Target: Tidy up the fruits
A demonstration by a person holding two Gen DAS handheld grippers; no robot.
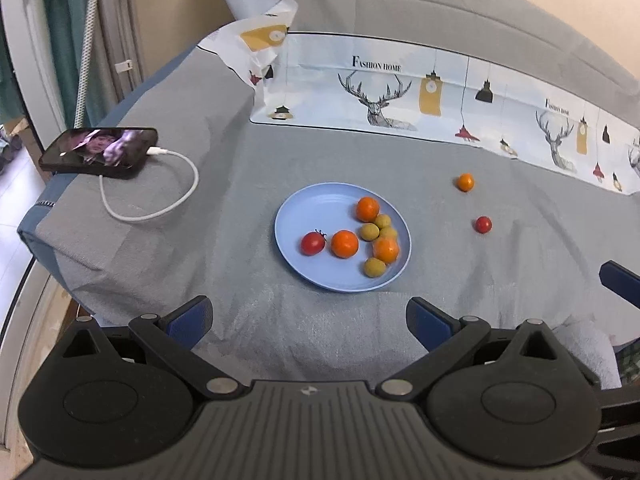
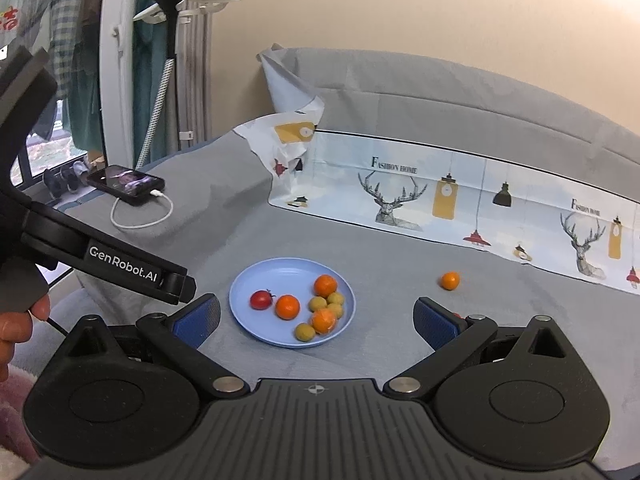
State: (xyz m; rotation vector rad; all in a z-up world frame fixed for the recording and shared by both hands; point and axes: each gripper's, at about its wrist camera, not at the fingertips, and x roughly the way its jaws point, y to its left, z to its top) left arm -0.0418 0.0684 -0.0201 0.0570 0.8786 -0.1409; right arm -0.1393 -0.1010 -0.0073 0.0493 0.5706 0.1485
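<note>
Mostly done: plate (image 1: 312,208) holds eight fruits; small orange (image 1: 465,182) and tomato (image 1: 483,224) remain outside on the bed. Both grippers' jaws spread, empty.

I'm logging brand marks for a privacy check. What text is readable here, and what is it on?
"FASHION HOME": printed cloth, above the deer; repeated smaller further right.
"GenRobot.AI": side of the left gripper, seen from the right wrist camera.
Red characters on a hanging item, top left: not readable.
Phone screen: no legible text.
</note>
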